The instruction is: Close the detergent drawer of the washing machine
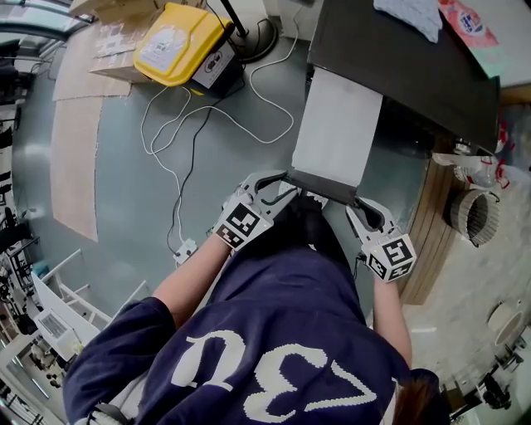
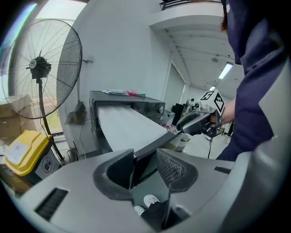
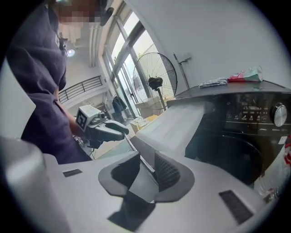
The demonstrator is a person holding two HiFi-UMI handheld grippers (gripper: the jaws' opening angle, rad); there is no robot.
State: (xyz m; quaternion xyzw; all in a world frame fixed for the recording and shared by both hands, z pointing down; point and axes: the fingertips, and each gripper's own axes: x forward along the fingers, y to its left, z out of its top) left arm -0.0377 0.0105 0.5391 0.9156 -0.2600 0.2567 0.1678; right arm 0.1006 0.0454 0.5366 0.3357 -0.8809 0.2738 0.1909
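Left jaws: your left gripper (image 2: 145, 166) is clamped on the dark front panel of the drawer (image 2: 127, 129), at the panel's left corner. The panel fills the gap between the two pads.
Right jaws: your right gripper (image 3: 146, 170) is clenched on the same front panel at its right corner, with the jaws set narrower than the left pair.
Between the two grippers: the dark front panel runs from one pair of jaws to the other, and each gripper shows in the other's view at the far end of it.
Beyond the jaws: the drawer stands pulled far out, its pale top stretching from the pads back to the washing machine (image 1: 398, 58).
Machine front: past the right jaws, a round knob (image 3: 280, 113) sits on the dark control panel.
Machine top: a crumpled cloth (image 1: 411, 17) lies at the far end.
Left of the left jaws: white cables (image 1: 182, 133) trail over the grey floor (image 1: 108, 166) to a yellow case (image 1: 178, 41), and a standing fan (image 2: 41, 68) rises beyond it.
Behind the jaws: your navy shirt (image 1: 290, 332) fills the near side.
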